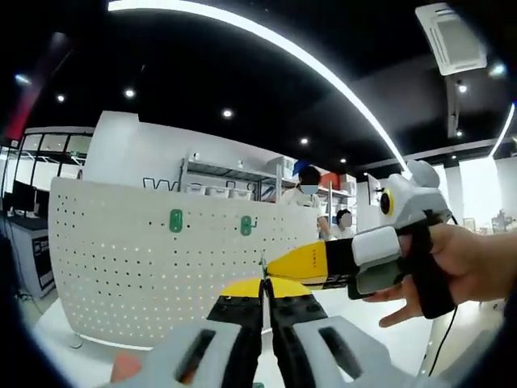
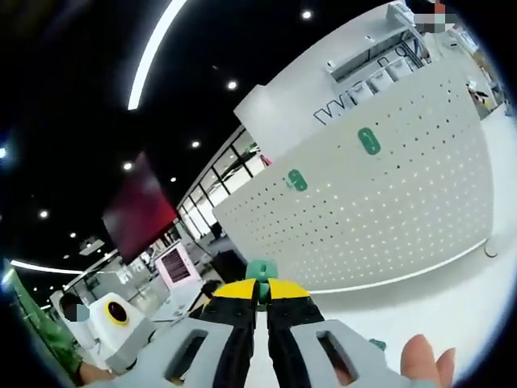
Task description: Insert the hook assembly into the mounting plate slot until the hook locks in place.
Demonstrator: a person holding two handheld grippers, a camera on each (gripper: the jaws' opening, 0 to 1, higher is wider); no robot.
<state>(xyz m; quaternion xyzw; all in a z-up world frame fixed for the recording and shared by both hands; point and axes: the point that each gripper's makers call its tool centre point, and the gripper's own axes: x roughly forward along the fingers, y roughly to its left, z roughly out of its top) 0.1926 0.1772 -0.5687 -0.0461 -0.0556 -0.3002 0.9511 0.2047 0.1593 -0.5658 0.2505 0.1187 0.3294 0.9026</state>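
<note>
1. Right now I am holding my left gripper (image 1: 264,293) up before the white pegboard mounting plate (image 1: 121,267), with its yellow-tipped jaws pressed together; a thin green sliver is showing at the tips, but I cannot tell whether they are pinching anything.
2. My right gripper (image 2: 260,293) is pinching a green hook assembly (image 2: 261,271) between its jaws, and the piece is poking up just past the yellow tips.
3. In the left gripper view, my right gripper is reaching in from the right, its tip nearly touching my left one's, with my hand (image 1: 472,271) wrapped around its body.
4. Two more green hooks are sitting in the plate's upper rows, one (image 1: 175,220) to the left and another (image 1: 246,225) nearer the middle, well apart from each other.
5. The plate is standing upright on a white table (image 2: 436,311), curving slightly at its edges.
</note>
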